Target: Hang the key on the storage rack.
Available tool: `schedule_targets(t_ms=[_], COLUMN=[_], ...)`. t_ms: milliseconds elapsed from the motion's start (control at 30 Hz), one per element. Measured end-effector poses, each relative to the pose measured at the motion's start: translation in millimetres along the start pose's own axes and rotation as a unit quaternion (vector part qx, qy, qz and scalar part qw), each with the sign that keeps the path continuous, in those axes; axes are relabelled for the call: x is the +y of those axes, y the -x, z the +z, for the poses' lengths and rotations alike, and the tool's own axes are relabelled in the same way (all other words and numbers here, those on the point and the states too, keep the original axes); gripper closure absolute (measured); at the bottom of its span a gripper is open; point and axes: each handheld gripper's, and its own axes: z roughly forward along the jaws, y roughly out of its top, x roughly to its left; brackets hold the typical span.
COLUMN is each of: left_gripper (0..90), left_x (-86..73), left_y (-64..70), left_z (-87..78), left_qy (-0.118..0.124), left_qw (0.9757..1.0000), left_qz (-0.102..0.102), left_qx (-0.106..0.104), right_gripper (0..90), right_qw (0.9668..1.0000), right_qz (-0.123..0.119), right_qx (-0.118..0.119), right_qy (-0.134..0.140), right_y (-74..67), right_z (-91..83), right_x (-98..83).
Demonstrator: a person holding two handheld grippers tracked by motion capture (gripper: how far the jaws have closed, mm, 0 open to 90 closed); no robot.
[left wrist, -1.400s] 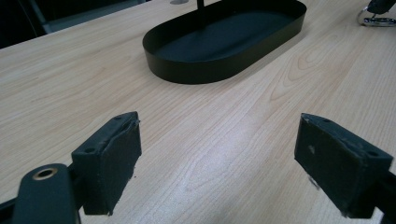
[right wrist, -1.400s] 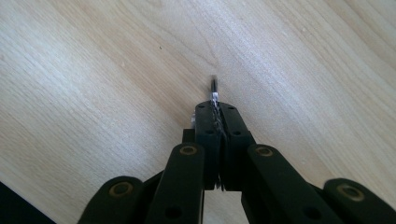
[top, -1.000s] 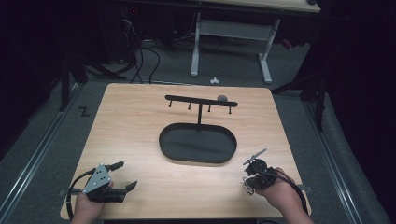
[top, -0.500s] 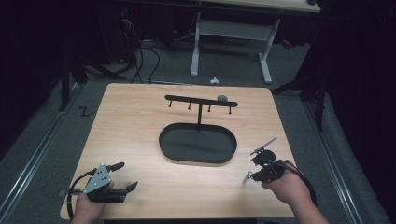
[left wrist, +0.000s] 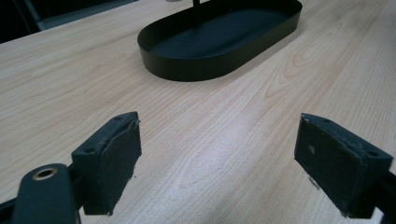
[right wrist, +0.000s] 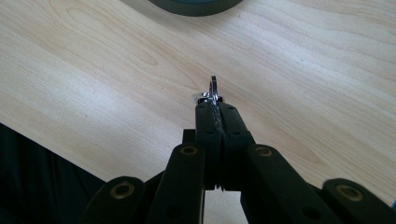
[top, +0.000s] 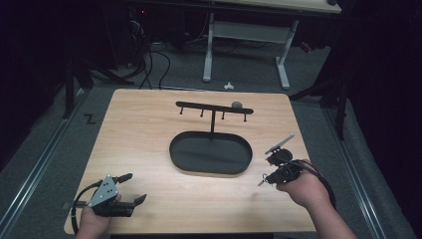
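Note:
A black oval tray (top: pixel 172 149) lies mid-table, with a black T-shaped hook stand (top: pixel 214 107) rising from its far rim. My right gripper (top: pixel 261 181) sits just off the tray's right end, pointing left and toward the front edge. It is shut on a small metal ring (right wrist: pixel 213 90), which pokes out past the tips just above the wood. My left gripper (top: pixel 133 188) rests at the front left corner. It stands open, with only bare wood between its pads (left wrist: pixel 114 158), and the tray (left wrist: pixel 219 51) lies ahead of it.
A small grey object (top: pixel 237 104) sits at the right end of the stand's crossbar. The wooden table (top: pixel 139 134) ends close behind both hands. Beyond the far edge stand a white desk frame (top: pixel 246 35) and floor cables.
My right hand has moved away from the front edge toward the tray's right end, its gripper still shut on the ring. The left gripper has stayed put.

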Motion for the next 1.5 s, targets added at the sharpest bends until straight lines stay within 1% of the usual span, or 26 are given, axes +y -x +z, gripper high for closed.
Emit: schedule_targets(t_ms=[67,133,300,333,367,400,533,633,733,833,900,933,1033,1200,1300,1367,1500], left_gripper=[15.2,15.2,15.2,15.2,15.2,15.2,15.2,15.2,15.2,15.2,15.2,15.2,15.2,15.2,15.2,15.2,15.2], left_x=[-0.2,-0.3,-0.3,-0.4,-0.4,-0.4,-0.4,-0.4,-0.3,-0.4,-0.4,-0.4,-0.5,-1.3,-1.8,-2.0,-2.3], left_y=[0.0,0.2,0.6,0.7,0.6,0.6,0.6,0.5,0.5,0.2,0.0,0.1,0.5,0.2,0.0,0.0,-0.4], left_z=[0.0,0.1,0.3,0.4,0.5,0.5,0.6,0.6,0.4,0.1,0.1,0.2,-0.6,-2.1,-3.0,-3.7,-4.6], left_qy=[0.0,-0.001,-0.001,-0.001,-0.001,-0.002,-0.002,-0.002,-0.001,0.0,-0.001,-0.001,-0.002,-0.004,-0.004,-0.004,-0.005], left_qw=[1.0,1.0,1.0,1.0,1.0,1.0,1.0,1.0,1.0,1.0,1.0,1.0,1.0,1.0,1.0,1.0,1.0], left_qz=[0.0,-0.001,-0.001,-0.001,-0.001,-0.001,-0.001,0.0,-0.001,-0.001,0.0,0.0,0.003,0.001,0.0,0.0,0.001], left_qx=[-0.001,-0.001,-0.002,-0.002,-0.003,-0.003,-0.003,-0.004,-0.003,-0.003,-0.003,-0.003,-0.003,-0.004,-0.003,-0.003,-0.005], right_gripper=[88.6,88.6,88.6,88.5,88.6,88.5,88.5,88.5,88.5,88.5,88.6,88.6,88.6,88.6,88.5,88.6,88.6], right_qw=[1.0,1.0,0.9999,0.9999,1.0,0.9999,0.9999,0.9999,0.9999,0.9999,0.9999,0.9999,0.9997,0.9997,0.9996,0.9996,0.9995], right_qz=[0.001,0.005,0.007,0.007,0.0,0.004,-0.006,-0.012,-0.011,-0.012,-0.012,-0.012,-0.013,-0.015,-0.021,-0.018,-0.014], right_qx=[-0.002,0.0,0.006,0.006,0.007,0.009,0.009,0.011,0.009,0.009,0.006,0.006,0.01,0.006,0.011,0.013,0.004], right_qy=[0.0,-0.004,-0.006,-0.009,-0.006,-0.005,-0.007,-0.005,-0.004,0.002,0.007,0.007,0.017,0.017,0.018,0.018,0.027], right_y=[0.3,0.4,1.2,1.2,2.0,1.3,-0.8,-2.6,-3.5,-4.2,-4.7,-4.7,-5.9,-6.9,-6.4,-6.0,-4.9], right_z=[-1.1,-2.6,-4.3,-5.3,-5.7,-6.2,-7.4,-8.2,-10.6,-15.0,-19.7,-19.7,-24.1,-27.6,-32.2,-33.5,-40.5], right_x=[1.5,2.8,5.7,6.8,8.0,9.0,14.5,21.4,25.8,32.9,40.6,40.6,50.9,61.0,69.5,71.3,79.9])
